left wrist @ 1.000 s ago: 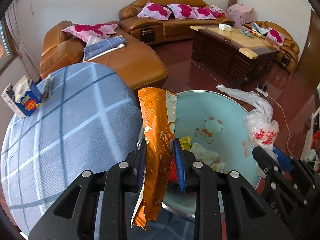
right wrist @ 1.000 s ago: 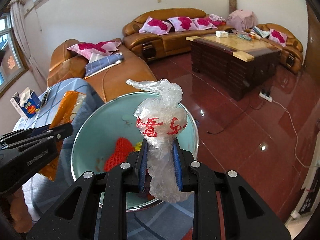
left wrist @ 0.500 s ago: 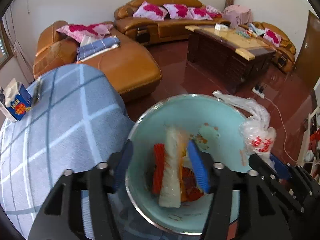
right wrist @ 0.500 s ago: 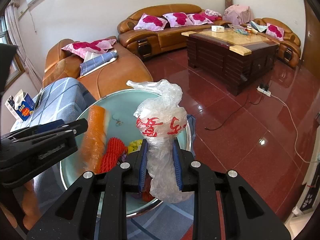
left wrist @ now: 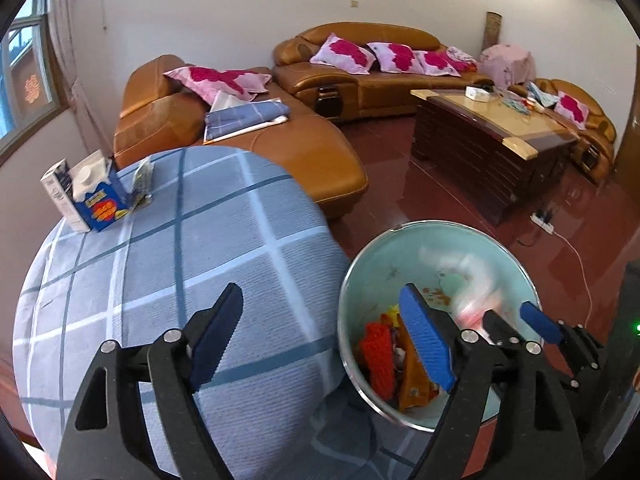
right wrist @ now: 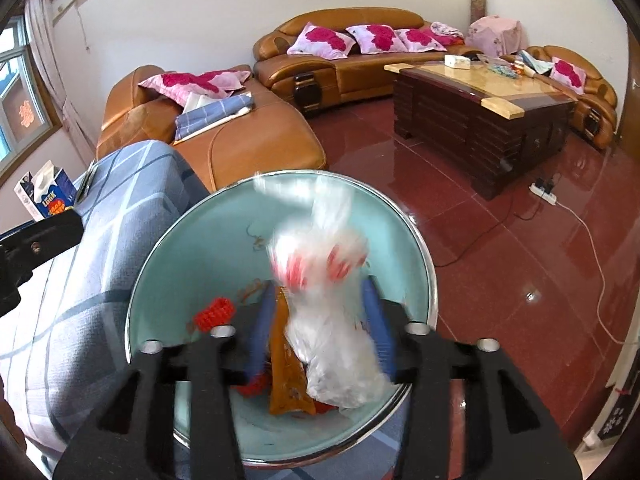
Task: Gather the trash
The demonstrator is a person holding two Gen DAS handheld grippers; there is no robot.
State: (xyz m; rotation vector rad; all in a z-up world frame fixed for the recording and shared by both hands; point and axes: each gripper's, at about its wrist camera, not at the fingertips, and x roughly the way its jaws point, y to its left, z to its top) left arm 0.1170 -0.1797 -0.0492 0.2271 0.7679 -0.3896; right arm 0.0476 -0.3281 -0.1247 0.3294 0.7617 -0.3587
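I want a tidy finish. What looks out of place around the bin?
Nothing spilled: the orange wrapper lies inside the bin, and the plastic bag sits blurred between the right gripper's opening jaws, over the bin.

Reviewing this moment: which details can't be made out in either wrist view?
- Plastic bag: motion-blurred in both views, so contact with the opening right gripper is unclear.
- Bin: its bottom is hidden by both grippers.
- Carton print: too small.
- Left gripper: opening, empty.
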